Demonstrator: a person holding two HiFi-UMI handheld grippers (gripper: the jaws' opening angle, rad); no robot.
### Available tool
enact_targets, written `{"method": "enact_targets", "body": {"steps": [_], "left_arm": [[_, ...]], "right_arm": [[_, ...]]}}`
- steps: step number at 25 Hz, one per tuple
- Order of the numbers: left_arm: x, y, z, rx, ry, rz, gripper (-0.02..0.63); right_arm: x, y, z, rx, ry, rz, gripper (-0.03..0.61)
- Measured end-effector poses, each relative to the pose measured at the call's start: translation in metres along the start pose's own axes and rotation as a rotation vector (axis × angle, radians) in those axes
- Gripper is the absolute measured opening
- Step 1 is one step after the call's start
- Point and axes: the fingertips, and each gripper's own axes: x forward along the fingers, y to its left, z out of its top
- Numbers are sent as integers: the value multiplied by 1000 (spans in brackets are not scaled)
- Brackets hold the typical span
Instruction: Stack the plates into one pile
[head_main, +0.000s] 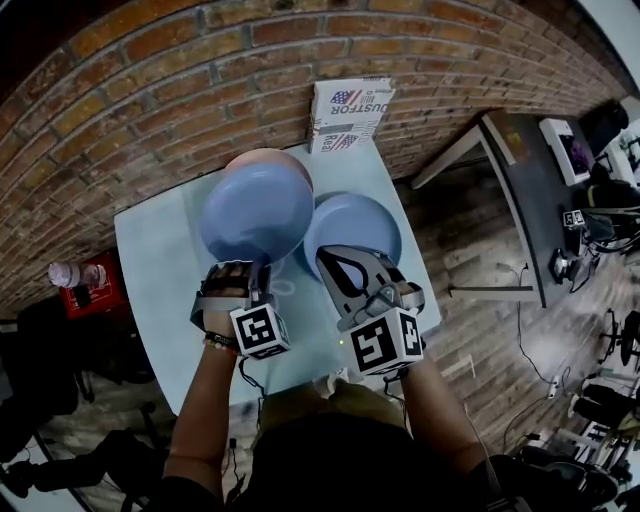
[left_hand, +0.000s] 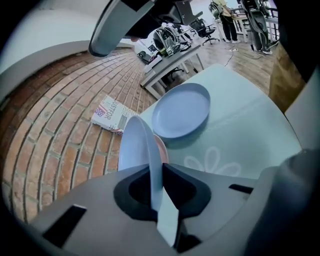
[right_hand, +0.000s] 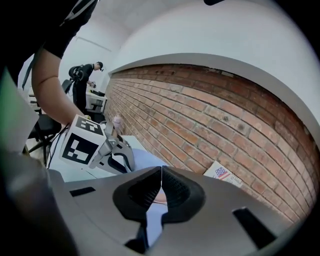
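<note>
My left gripper is shut on the near rim of a blue plate, which hangs tilted above a pink plate on the pale table. A second blue plate lies flat on the table to the right. My right gripper hovers over that plate's near edge with its jaws touching and nothing between them. The left gripper and its plate also show in the right gripper view.
A printed box leans against the brick wall behind the plates. A plastic bottle stands on a red thing left of the table. A dark desk and office chairs stand to the right.
</note>
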Motion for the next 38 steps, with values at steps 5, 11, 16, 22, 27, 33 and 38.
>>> {"method": "enact_targets", "body": {"steps": [5,11,16,22,27,33,38], "left_arm": [[18,-12,-10,-18,0,-63,43],[37,-23,-17,-23,-15,-106,43],[45,-27,-5,17,-70,-144,46],[58,-21,-4,9,-75,-138,48],[67,-20,-10,-21,-65,-148,60],[72,-22,-17,-52,-59,-157,112],[74,-22,-22,-47,-42,-159,115]], "right_arm": [[14,3,-8,33,32,-7,35],[26,13,-13,6,72,-3,35],[29,16,-15,-2,102,4,35],[29,9,-20,0,125,-9,35],[32,8,-28,2,141,-12,35],[35,8,-33,-7,151,-11,35],[38,9,-34,0,149,-9,35]]}}
